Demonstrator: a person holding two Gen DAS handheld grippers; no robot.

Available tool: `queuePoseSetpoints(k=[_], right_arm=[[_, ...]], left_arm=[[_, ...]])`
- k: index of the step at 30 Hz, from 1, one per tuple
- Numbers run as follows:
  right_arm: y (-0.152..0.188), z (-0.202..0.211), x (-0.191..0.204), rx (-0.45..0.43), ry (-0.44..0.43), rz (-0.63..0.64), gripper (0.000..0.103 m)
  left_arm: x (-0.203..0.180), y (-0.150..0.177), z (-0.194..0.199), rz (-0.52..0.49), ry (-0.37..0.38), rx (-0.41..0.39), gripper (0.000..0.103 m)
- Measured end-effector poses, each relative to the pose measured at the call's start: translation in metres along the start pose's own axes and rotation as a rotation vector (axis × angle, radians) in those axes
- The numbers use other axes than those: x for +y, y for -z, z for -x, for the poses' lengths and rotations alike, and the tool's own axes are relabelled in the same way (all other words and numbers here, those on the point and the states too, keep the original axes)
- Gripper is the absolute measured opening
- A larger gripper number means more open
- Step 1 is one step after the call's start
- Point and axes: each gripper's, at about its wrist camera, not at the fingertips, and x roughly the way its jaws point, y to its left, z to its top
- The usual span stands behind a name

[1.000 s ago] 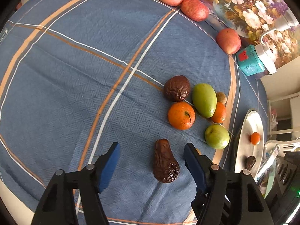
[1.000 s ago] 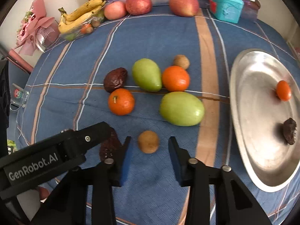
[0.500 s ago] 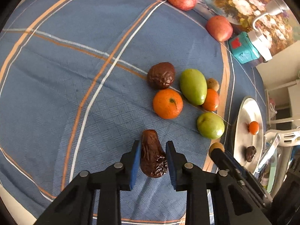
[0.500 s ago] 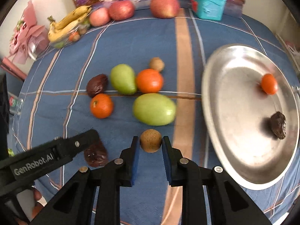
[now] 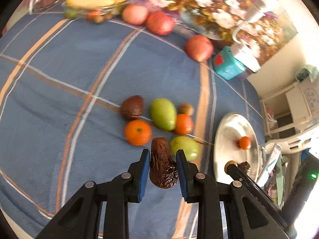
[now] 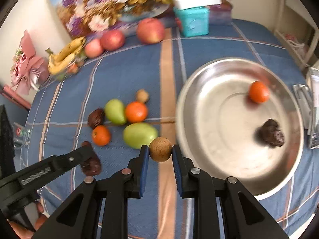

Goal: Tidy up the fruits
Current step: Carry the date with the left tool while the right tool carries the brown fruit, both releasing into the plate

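The small round brown fruit is clenched in the right gripper; the steel plate lies just ahead to its right. The left gripper grasps the wrinkled dark fruit, long axis along the fingers, farther from the plate.

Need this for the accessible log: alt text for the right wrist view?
The right tool grips a round brown fruit above a blue plaid cloth, beside a metal plate holding a small orange and a dark wrinkled fruit.
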Motion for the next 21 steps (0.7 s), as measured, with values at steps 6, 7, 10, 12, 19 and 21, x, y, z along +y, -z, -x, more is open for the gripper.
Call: queuePoseSetpoints(k=[6, 7, 10, 12, 19, 21], right_arm=[[-0.011, 0.005, -0.048, -0.006, 0.120, -0.107, 0.025], [-0.010, 0.010, -0.058, -0.004, 0.131, -0.125, 0.025], [-0.008, 0.015, -0.085, -0.007, 0.161, -0.195, 0.025], [-0.007, 0.018, -0.093, -0.015, 0.169, -0.221, 0.025], [-0.007, 0.021, -0.106, -0.019, 0.180, -0.249, 0.025], [-0.006, 0.022, -0.109, -0.018, 0.185, -0.253, 0.025]], left_arm=[[-0.040, 0.003, -0.013, -0.108, 0.082, 0.017, 0.028], [-0.052, 0.004, -0.016, -0.140, 0.097, 0.012, 0.029], [-0.076, 0.005, -0.022, -0.197, 0.133, 0.003, 0.029], [-0.091, 0.008, -0.026, -0.233, 0.170, -0.002, 0.029], [-0.111, 0.012, -0.030, -0.311, 0.199, -0.014, 0.033], [-0.106, 0.008, -0.031, -0.291, 0.188, -0.012, 0.033]])
